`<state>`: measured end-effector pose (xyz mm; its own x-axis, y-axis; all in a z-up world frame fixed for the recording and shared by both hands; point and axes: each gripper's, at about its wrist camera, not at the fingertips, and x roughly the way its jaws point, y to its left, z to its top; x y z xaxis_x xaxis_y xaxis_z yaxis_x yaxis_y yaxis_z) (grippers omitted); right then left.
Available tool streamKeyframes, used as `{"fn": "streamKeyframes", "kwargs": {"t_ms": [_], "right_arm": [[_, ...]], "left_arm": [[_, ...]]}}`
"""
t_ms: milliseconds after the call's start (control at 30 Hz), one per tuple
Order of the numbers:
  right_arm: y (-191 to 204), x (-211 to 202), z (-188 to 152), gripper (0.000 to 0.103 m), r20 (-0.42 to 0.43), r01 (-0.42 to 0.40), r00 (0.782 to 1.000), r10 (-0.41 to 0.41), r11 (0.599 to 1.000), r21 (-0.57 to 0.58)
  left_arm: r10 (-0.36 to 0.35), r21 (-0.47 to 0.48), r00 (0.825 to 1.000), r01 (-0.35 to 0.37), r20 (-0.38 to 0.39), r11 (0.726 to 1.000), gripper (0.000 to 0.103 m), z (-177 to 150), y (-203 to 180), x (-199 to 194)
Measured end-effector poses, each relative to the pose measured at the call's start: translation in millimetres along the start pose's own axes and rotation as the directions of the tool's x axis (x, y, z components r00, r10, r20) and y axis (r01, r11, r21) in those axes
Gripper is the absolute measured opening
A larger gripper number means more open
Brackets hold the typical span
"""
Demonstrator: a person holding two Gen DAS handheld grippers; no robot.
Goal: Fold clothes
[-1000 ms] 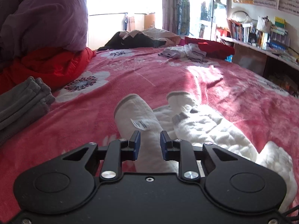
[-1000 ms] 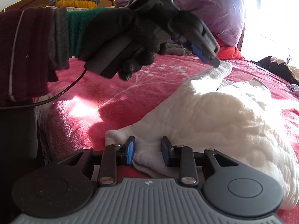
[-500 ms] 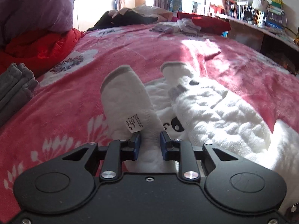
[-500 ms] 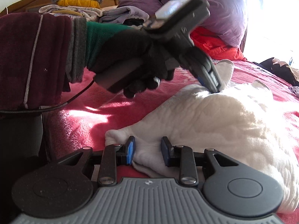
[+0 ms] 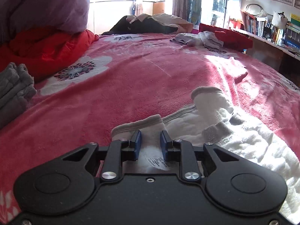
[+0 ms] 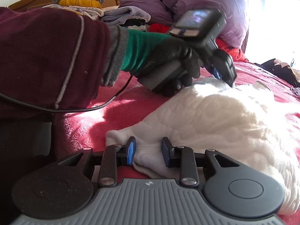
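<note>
— Where's the garment?
— The white fleece garment [image 6: 215,120] lies on the pink blanket [image 5: 131,86]. My left gripper [image 5: 150,140] has folded its grey-cuffed sleeve [image 5: 142,125] down from upright, fingers parted around it.
— And the right?
— My right gripper [image 6: 148,150] still straddles the hem, unclenched.

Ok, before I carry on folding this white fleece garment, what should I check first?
1. Left gripper has the grey-trimmed cuff between its pads: ok; pinch firmness: cannot tell.
2. Right gripper has the white fleece garment corner between its pads: ok; not visibly clamped.
3. Care label tucked inside: not ok.
4. Pink floral blanket clear ahead: ok.
5. Black cable off the garment: ok.
</note>
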<state>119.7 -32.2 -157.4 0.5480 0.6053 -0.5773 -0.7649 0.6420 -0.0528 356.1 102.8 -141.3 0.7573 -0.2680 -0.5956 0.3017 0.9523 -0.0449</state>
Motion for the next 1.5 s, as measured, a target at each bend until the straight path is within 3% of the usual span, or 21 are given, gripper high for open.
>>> {"fn": "streamKeyframes", "kwargs": {"t_ms": [333, 433, 667, 833, 900, 967, 1100, 1133, 1200, 1333, 1433, 1500], "right_arm": [[1.5, 3.0, 3.1, 0.033, 0.006, 0.002, 1.0, -0.002, 1.0, 0.004], [2.6, 3.7, 3.7, 0.032, 0.016, 0.013, 1.0, -0.013, 1.0, 0.004], [10.1, 2.0, 2.1, 0.032, 0.044, 0.047, 0.998, -0.047, 0.999, -0.013], [8.1, -14.1, 7.9, 0.033, 0.094, 0.03, 0.995, -0.032, 0.999, 0.022], [6.4, -28.6, 10.3, 0.033, 0.121, 0.015, 0.992, -0.018, 0.999, 0.029], [3.9, -45.3, 10.7, 0.034, 0.145, 0.003, 0.989, -0.009, 0.999, 0.042], [-13.8, -81.0, 7.3, 0.04, 0.2, -0.005, 0.979, -0.031, 0.984, 0.179], [-26.0, -88.2, 3.8, 0.042, 0.208, -0.009, 0.977, -0.049, 0.963, 0.271], [-51.5, -99.1, -7.4, 0.045, 0.2, -0.016, 0.976, -0.088, 0.882, 0.471], [-90.8, -114.3, -39.4, 0.048, 0.153, 0.0, 0.973, -0.17, 0.668, 0.744], [-119.1, -111.3, -72.6, 0.052, 0.149, -0.05, 0.971, -0.186, 0.453, 0.89], [-127.3, -105.1, -86.5, 0.054, 0.166, -0.089, 0.969, -0.18, 0.373, 0.924]], "left_arm": [[0.034, 0.067, 0.999, -0.036, 0.032, 0.997, 0.022, -3.8, -11.9, -6.6], [0.02, 0.036, 0.998, -0.022, 0.065, 0.999, 0.027, 1.2, -12.4, -26.1], [0.045, 0.031, 0.992, -0.049, 0.117, 0.998, 0.028, -6.5, -24.6, -81.4], [0.072, 0.036, 0.989, -0.077, 0.129, 0.996, 0.033, -32.1, -31.8, -130.8], [0.077, 0.055, 0.989, -0.084, 0.126, 0.995, 0.041, -47.8, -36.3, -150.4], [0.067, 0.074, 0.99, -0.077, 0.127, 0.994, 0.043, -64.2, -43.6, -170.3], [0.006, 0.132, 0.989, -0.026, 0.148, 0.991, 0.054, -90.2, -64.3, -204.0], [-0.014, 0.147, 0.989, -0.008, 0.148, 0.989, 0.056, -95.0, -69.8, -209.3], [-0.061, 0.178, 0.988, 0.034, 0.145, 0.983, 0.06, -104.2, -81.0, -218.5], [-0.105, 0.331, 0.989, 0.064, 0.105, 0.941, 0.062, -124.1, -111.1, -220.7], [-0.073, 0.443, 0.994, 0.031, 0.077, 0.896, 0.062, -139.4, -128.3, -211.1], [-0.065, 0.47, 0.996, 0.03, 0.057, 0.882, 0.062, -145.6, -131.4, -204.5]]}}
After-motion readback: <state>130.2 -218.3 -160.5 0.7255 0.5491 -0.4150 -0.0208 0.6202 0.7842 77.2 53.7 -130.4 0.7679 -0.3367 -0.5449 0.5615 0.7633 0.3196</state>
